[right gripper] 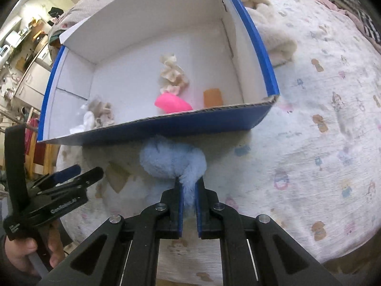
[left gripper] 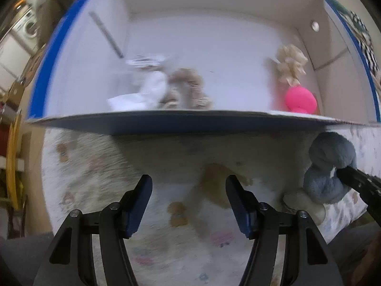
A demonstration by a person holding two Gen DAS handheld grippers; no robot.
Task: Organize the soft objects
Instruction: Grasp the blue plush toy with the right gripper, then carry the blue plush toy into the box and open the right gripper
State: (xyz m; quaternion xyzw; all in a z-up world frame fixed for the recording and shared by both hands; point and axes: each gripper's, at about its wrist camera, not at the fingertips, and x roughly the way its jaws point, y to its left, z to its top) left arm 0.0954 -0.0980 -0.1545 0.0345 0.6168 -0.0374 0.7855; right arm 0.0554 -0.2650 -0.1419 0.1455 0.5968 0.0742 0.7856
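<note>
On the bed (right gripper: 321,124), before the box's (right gripper: 152,125) near wall, our right hand-held gripper (right gripper: 189,186) pinches the blue plush toy (right gripper: 172,159): light, squashy, best gripped by its narrow tail. The left hand-held gripper (left gripper: 189,188) hangs half-open, empty.

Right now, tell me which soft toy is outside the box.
The blue plush, pinched in the right tongs in front of the box. The pink toy and beige ones lie inside.

Blue box (right gripper: 209,121), pink toy (right gripper: 172,103), pale-blue plush (right gripper: 171,160).
</note>
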